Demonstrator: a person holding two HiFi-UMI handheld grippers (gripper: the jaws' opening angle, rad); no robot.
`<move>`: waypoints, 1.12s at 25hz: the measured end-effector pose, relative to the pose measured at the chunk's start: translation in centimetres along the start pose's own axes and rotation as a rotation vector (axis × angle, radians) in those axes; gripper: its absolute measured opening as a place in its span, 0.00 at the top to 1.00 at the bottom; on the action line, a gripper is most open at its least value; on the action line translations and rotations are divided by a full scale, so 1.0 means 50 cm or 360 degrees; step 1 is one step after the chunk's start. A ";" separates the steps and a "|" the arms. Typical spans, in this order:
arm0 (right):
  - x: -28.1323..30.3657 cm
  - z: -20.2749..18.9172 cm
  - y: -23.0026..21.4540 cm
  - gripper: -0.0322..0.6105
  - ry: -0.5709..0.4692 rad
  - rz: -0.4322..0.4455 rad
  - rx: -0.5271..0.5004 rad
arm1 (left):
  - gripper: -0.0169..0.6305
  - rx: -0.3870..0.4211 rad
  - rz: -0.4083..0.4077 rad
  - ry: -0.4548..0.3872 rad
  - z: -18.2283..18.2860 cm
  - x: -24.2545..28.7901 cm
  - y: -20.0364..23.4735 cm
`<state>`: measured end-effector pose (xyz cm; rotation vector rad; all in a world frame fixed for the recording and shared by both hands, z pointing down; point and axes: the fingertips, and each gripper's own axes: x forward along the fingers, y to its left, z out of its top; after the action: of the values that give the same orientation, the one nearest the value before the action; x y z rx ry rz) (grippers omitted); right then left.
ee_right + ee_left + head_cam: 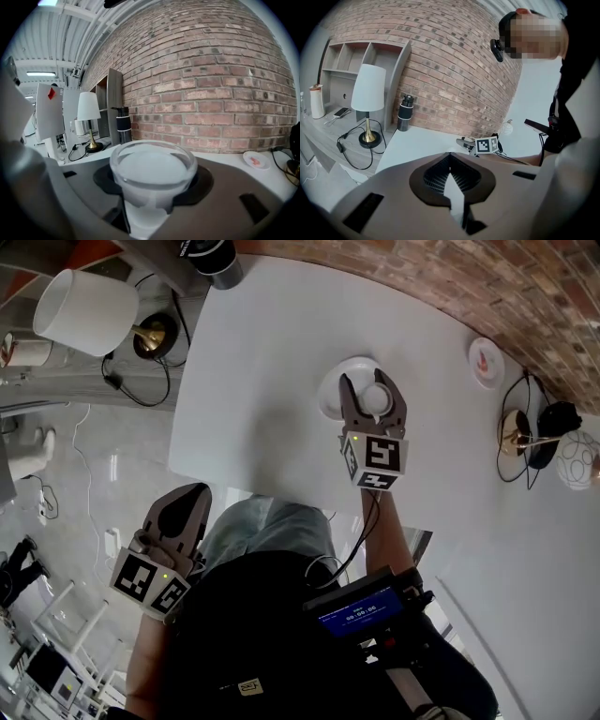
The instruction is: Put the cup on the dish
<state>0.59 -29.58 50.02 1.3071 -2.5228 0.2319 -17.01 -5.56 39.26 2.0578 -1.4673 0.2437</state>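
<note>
The right gripper (365, 382) sits just right of centre in the upper half of the head view, reaching over the white surface (253, 381). Its fingers (234, 187) are pinching a frosted, translucent cup (373, 401) between them. In the right gripper view the cup (153, 171) stands upright and fills the middle of the frame, with both fingers pressed against its lower wall. From above, the cup overlaps the right part of a round white dish (330, 395) that lies on the surface. Whether the cup's base touches the dish cannot be told. The left gripper (190, 493) is at the lower left of the head view, off the near edge of the surface and well apart from the dish. Its fingers (393, 187) are pressed together at the tips with nothing between them. A table lamp (84, 301) with a white shade stands at the upper left, beyond the surface's edge. A black bottle (214, 257) stands at the surface's far corner along the top of the frame. A small plate (486, 362) with something red on it lies at the upper right, near the brick wall (211, 70). The person's dark shirt (253, 643) fills the bottom of the head view.
</note>
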 end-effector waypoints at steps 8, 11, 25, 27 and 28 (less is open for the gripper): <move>0.030 -0.045 0.002 0.57 -0.0003 0.0039 -0.0036 | 0.97 -0.0011 0.0031 0.0101 -0.024 0.026 -0.007; 0.040 -0.056 -0.003 0.57 -0.0001 0.0049 -0.0027 | 0.97 0.0019 0.0039 0.0129 -0.029 0.037 -0.008; 0.076 -0.108 -0.010 0.57 0.0048 0.0052 -0.0064 | 0.97 -0.0018 0.0045 0.0197 -0.050 0.064 -0.001; 0.079 -0.114 -0.011 0.57 0.0052 0.0052 -0.0067 | 0.97 -0.0025 0.0049 0.0199 -0.051 0.065 0.001; 0.081 -0.117 -0.011 0.57 0.0054 0.0050 -0.0067 | 0.97 -0.0027 0.0050 0.0199 -0.051 0.065 0.002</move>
<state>-0.13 -31.41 56.88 1.2381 -2.5074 0.2045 -15.42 -6.75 42.88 1.9701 -1.4216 0.3646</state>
